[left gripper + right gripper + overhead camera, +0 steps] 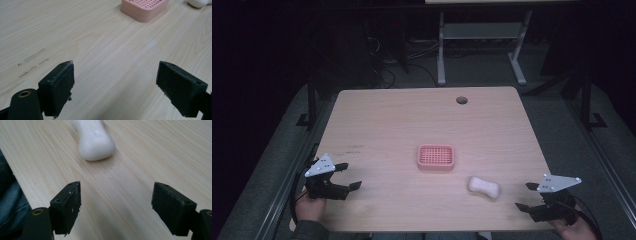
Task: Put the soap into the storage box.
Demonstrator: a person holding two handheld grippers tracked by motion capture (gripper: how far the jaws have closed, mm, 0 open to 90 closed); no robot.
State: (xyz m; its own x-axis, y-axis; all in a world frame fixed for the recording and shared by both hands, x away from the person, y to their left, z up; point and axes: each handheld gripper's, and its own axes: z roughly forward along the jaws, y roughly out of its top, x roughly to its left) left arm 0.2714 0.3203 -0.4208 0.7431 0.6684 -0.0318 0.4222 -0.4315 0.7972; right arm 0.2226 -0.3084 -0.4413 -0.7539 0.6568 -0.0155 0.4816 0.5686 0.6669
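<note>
Item one, far left: your left hand (310,206) sits at the near-left corner of the surface (387,120), forearm entering from the bottom edge, holding the left gripper (348,175) roughly level and aimed toward the middle of the surface; its fingers (58,86) stand wide apart with nothing between them, only bare wood grain ahead. Item two, centre: a pink slotted soap dish (436,156) lies flat near the middle of the surface, well apart from both grippers; in the left gripper view it appears at the top, beyond the fingers. Item three, right of centre: a white bar of soap (484,187) lies on the surface just beside the dish's near-right corner, not touching it, between the dish and your right gripper. Item four, far right: your right hand (576,230) rests at the near-right corner, holding the right gripper (526,196) low and pointed left toward the soap; its fingers (67,206) are spread wide and hold nothing, with the soap lying ahead of them, near but untouched.
</note>
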